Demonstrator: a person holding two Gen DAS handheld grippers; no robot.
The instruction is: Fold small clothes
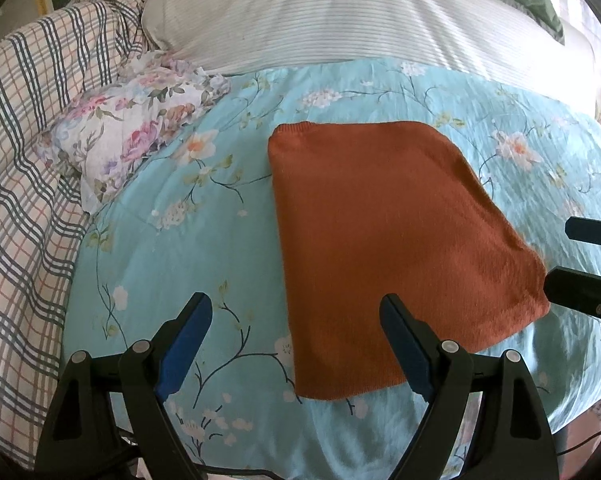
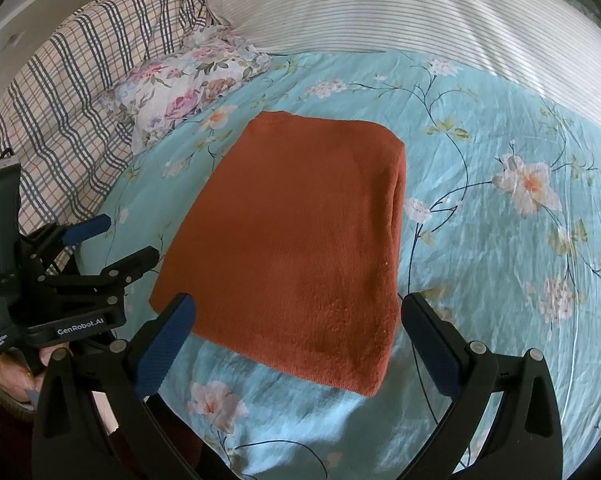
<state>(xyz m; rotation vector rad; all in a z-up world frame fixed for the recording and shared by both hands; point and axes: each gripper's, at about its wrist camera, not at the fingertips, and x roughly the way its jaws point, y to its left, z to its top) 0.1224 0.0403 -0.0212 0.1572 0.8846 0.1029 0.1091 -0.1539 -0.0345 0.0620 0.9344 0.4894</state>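
Your left gripper is spread wide and holds nothing, low in its frame. Your right gripper is likewise released. The folded rust-orange garment lies flat at frame centre on the turquoise floral bedspread, between both grippers.

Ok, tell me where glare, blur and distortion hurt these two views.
Left wrist view: window glare washes out the pillow at upper right; fisheye bows the sheet. Right wrist view: the sweater is sharp, and streaky blur smears the sheet near the bottom, between the open right tongs.
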